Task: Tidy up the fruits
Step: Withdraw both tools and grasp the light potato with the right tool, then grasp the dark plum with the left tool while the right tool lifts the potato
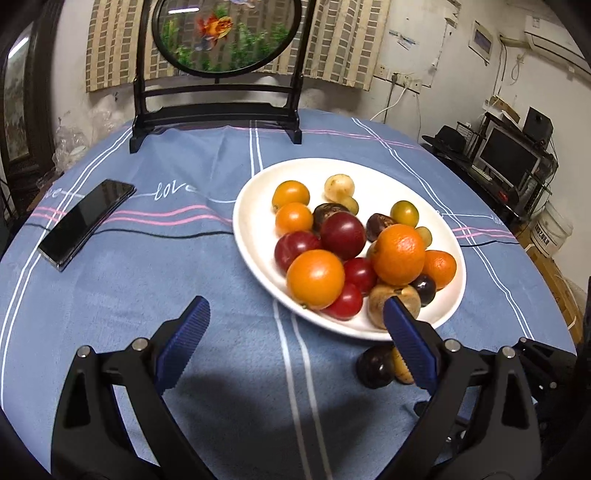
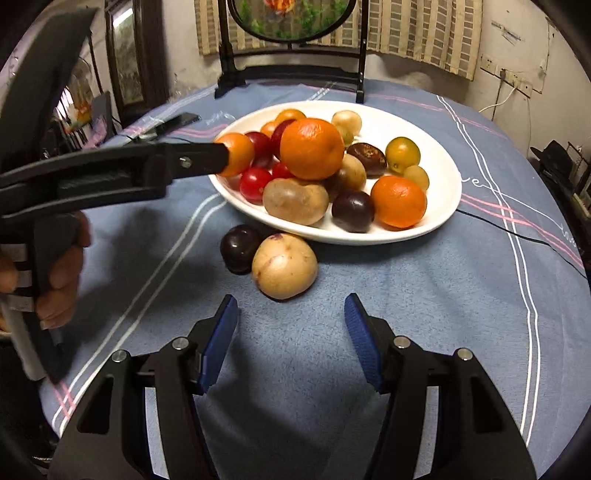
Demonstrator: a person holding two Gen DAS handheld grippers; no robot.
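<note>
A round table under a blue cloth (image 1: pixel 110 314) with white and pink stripes filled the near scene. At its far edge stood a dark wooden stand (image 1: pixel 218 110) holding a round goldfish panel (image 1: pixel 225 33). Behind hung a tan checked curtain (image 1: pixel 347 44) on a stained white wall (image 1: pixel 424 48). To the far right, a monitor (image 1: pixel 508 157) sat on a dark rack, a white bucket (image 1: pixel 552 229) beside it.
</note>
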